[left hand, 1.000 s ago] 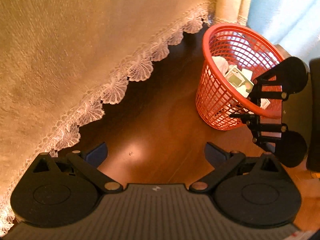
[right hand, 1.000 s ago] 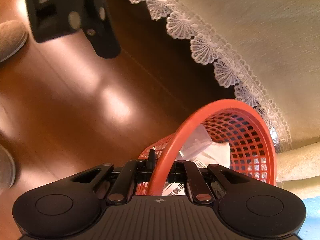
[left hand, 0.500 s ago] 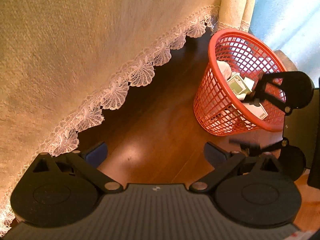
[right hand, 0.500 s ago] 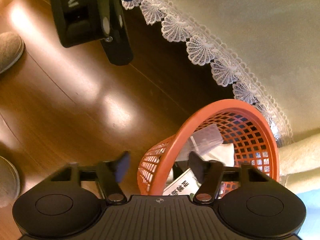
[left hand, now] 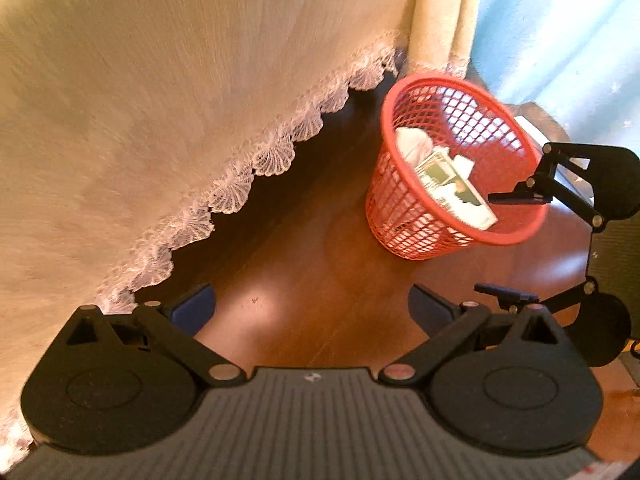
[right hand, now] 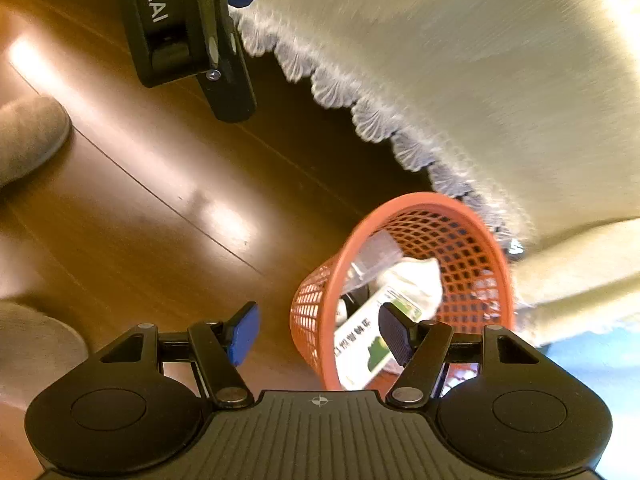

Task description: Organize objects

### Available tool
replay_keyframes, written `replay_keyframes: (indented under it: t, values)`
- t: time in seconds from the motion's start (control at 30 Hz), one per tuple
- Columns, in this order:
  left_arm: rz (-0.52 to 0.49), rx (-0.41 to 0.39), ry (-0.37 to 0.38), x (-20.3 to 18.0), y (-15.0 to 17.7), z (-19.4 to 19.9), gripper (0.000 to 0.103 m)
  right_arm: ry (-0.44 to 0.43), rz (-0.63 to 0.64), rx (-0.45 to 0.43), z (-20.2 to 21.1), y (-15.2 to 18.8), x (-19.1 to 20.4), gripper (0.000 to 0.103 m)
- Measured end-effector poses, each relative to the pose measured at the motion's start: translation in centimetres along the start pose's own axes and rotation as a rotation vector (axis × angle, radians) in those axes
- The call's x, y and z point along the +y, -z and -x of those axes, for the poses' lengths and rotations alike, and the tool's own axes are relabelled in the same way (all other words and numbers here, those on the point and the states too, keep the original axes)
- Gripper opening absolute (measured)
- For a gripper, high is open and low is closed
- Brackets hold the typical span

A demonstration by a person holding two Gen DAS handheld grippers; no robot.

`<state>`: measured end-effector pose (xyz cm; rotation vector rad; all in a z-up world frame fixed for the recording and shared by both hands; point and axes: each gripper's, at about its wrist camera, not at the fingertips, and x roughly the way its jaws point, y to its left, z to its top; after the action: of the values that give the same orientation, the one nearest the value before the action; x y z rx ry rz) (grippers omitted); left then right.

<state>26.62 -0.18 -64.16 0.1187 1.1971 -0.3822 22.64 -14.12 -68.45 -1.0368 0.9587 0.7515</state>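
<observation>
Wooden floor [left hand: 304, 264] under red basket [left hand: 404, 216]; left tongs [left hand: 310, 308] and right tongs [right hand: 320, 330] spread, empty.

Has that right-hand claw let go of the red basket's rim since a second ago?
Yes. The right gripper was shut on the orange basket rim; now its jaws stand open and it has backed away, the basket standing free on the wooden floor.

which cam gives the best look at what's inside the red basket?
Left wrist. It looks down into the red basket, with the printed carton and white crumpled paper unobstructed. The right wrist view sees the basket from low on its side, and the right gripper, open, has a finger covering part of the carton.
</observation>
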Motion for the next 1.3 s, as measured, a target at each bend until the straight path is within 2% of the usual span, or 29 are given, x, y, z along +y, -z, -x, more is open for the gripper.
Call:
replay_keyframes:
  t: [0.1, 0.3, 0.43, 0.67, 0.83, 1.0, 1.3]
  values:
    - [-0.006, -0.006, 0.007, -0.6, -0.7, 3.5, 0.101, -0.003, -0.080, 0.017, 3.7, -0.5, -1.0, 0.063]
    - [-0.013, -0.026, 0.002, -1.7, -3.7, 12.7, 0.101, -0.032, -0.426, 0.065, 12.7, -1.8, -5.0, 0.063]
    - [0.001, -0.044, -0.018, -2.4, -6.5, 20.1, 0.101, -0.034, -0.637, 0.063, 20.5, -2.8, -7.8, 0.063]
    - [0.040, -0.099, -0.059, -3.7, -10.8, 34.7, 0.101, -0.065, -0.920, 0.028, 33.5, -4.9, -12.1, 0.064]
    - [0.082, -0.136, -0.071, -4.6, -12.7, 42.9, 0.102, -0.055, -1.043, -0.009, 40.9, -6.5, -14.1, 0.072]
    - [0.056, -0.173, -0.088, -5.3, -13.6, 48.8, 0.102, -0.015, -1.130, -0.028, 46.4, -7.4, -14.7, 0.079]
    - [0.047, -0.268, -0.068, -3.9, -11.4, 56.9, 0.102, 0.056, -1.242, -0.055, 54.4, -9.6, -12.9, 0.081]
